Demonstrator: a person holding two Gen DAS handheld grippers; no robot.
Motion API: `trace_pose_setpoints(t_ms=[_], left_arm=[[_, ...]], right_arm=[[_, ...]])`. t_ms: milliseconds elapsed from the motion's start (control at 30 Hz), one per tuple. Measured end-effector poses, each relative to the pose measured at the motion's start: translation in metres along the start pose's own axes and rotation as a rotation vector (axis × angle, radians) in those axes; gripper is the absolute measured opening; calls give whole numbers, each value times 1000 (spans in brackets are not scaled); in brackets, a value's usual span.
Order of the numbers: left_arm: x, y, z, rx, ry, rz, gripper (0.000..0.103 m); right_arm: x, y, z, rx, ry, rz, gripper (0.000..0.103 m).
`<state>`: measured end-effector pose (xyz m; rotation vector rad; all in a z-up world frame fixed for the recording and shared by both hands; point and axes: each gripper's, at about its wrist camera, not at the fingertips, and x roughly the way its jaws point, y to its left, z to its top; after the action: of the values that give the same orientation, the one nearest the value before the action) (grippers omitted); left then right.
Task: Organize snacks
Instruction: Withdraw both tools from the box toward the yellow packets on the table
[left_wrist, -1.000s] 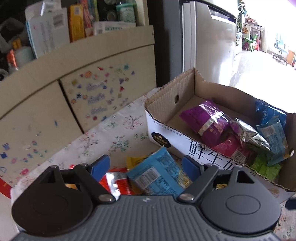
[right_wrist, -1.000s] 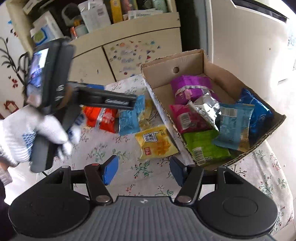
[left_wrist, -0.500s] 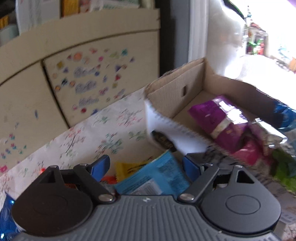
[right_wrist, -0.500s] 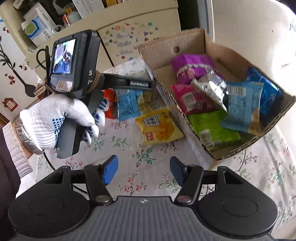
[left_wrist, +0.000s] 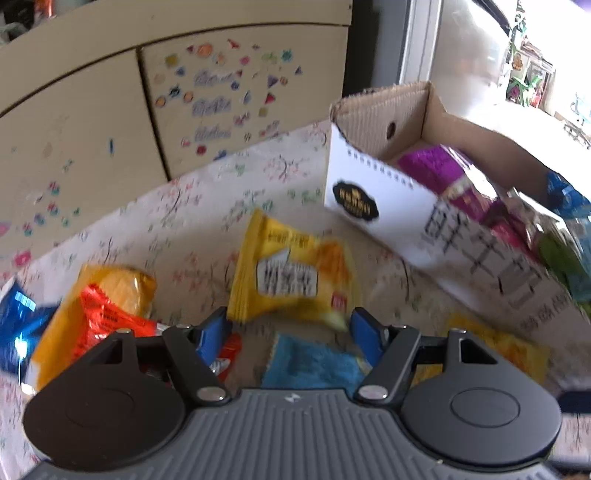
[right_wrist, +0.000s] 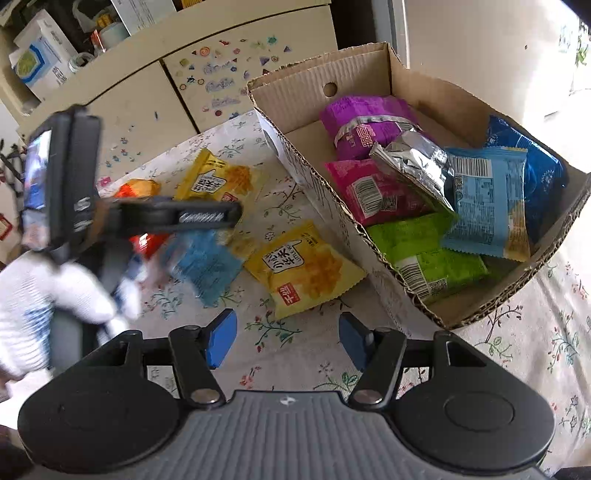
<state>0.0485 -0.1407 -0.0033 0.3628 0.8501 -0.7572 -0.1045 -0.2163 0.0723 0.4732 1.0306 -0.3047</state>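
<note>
Cardboard box (right_wrist: 546, 236) holds purple (right_wrist: 364, 122), pink (right_wrist: 373, 192), silver (right_wrist: 417, 166), green (right_wrist: 424, 247) and blue packets (right_wrist: 487, 199). Left gripper (left_wrist: 288, 332), jaws just narrowing, and right gripper (right_wrist: 286, 336) both stand apart, gripping nothing.

Cream cabinet (right_wrist: 155, 107) behind, doors dotted with coloured stickers (left_wrist: 221, 85). Open shelf above crammed with boxes (right_wrist: 40, 55). Floral cloth over the surface (right_wrist: 517, 350). White appliance (left_wrist: 472, 62) to the right, bright daylight beyond.

Yellow snack packet (right_wrist: 304, 275) reads "小米"; cardboard box (left_wrist: 480, 254) side reads "鲜生".
</note>
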Motion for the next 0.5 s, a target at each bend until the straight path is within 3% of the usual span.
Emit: trace_pose_setpoints(t_ms=[333,500], left_arm=[[-25,9,-27,2,46,-13,72],[-34,17,-37,-24,69,10,71]], right_arm=[[25,14,-6,1,-41,-87,68],[32,22,-2,-63,-74,-84,75]])
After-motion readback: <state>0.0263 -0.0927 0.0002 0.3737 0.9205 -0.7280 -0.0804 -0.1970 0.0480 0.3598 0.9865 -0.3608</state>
